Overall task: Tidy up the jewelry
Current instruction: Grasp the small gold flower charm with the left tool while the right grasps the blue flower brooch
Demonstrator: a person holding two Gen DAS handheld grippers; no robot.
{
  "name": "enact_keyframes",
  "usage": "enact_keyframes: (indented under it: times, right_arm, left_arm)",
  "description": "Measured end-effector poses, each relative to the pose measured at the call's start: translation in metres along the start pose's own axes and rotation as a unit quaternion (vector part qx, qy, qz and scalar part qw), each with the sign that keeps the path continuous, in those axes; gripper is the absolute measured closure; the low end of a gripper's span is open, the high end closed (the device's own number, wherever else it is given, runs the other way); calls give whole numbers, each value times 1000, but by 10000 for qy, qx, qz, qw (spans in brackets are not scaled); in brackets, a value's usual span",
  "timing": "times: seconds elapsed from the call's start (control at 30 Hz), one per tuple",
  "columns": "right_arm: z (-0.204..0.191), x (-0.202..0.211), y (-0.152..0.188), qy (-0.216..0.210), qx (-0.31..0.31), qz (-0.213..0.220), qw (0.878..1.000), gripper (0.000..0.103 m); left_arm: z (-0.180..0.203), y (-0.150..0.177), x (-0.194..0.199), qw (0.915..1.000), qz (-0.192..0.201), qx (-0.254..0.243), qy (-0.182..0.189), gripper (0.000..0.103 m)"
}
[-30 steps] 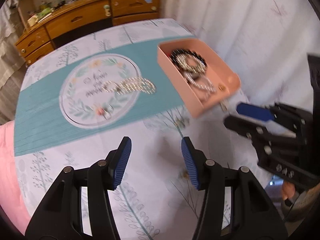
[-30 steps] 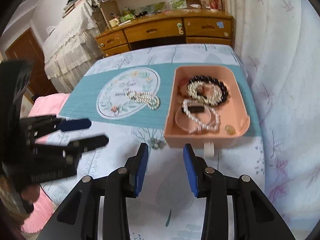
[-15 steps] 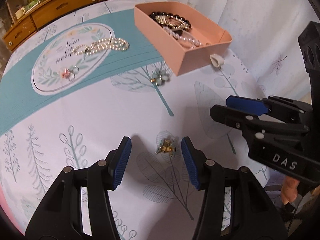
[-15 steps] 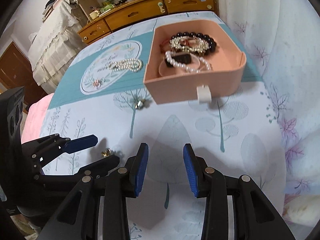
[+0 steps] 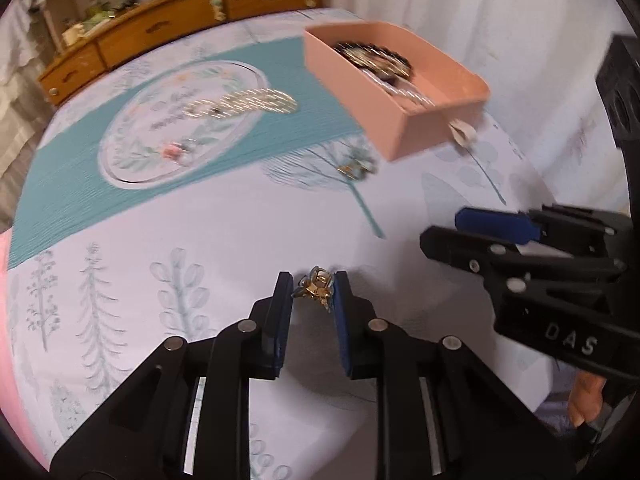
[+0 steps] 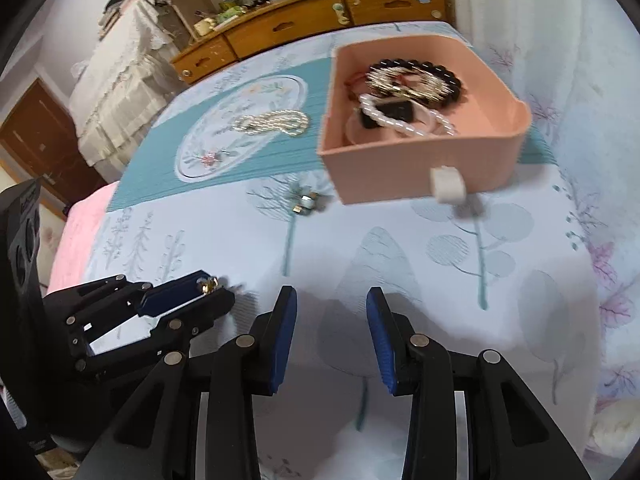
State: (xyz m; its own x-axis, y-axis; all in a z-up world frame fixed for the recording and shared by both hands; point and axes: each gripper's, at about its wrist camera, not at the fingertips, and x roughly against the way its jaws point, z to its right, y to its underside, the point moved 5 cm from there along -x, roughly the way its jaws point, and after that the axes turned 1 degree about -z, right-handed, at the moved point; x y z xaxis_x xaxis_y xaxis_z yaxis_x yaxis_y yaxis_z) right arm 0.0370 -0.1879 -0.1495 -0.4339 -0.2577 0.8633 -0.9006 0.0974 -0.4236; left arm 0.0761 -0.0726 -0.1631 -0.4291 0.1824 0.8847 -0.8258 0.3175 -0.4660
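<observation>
- The left gripper (image 5: 310,292) has a small gold earring (image 5: 316,289) between its blue pads; its jaws have just been closing, and the pads now look to touch the earring on both sides, low on the cloth-covered table (image 5: 224,240).
- The earring is, by the look of it, very light, hard and spiky, with thin wire parts that could bend; I judge it prone to slip or flick out of a flat pad grip. The safest hold is across its bulkiest middle, pads square to it, squeezed gently.
- The right gripper (image 6: 331,308) stands half open with nothing between its pads, just to the right of the left one and above bare cloth.
- Ahead of both grippers sits the pink tray (image 5: 400,128), holding a dark bead bracelet (image 6: 440,76) and white pearls (image 6: 400,120). A second earring (image 5: 354,166) lies between the left gripper and the tray, close to the tray's near wall. A pearl strand (image 5: 248,104) lies further ahead and to the left, on the teal mat (image 5: 80,168).
- Against the earliest frames: the left gripper was wide open with only cloth between its pads and no earring in sight; now it is narrow around the earring.
- Both grippers have come down nearer the cloth, and the tray looms larger in the right view.
- The right gripper's gap looks the same as before.
</observation>
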Motion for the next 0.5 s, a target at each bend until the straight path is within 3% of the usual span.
enact_keyframes:
  times: [0.2, 0.5]
  right_arm:
    - [-27, -11, -15, -87, 373, 170, 9991, 66]
    - [-39, -37, -41, 202, 522, 276, 9981, 66]
  left_arm:
    - [-29, -16, 10, 9988, 271, 286, -290, 85]
    - [-69, -27, 6, 9955, 346, 867, -181, 85]
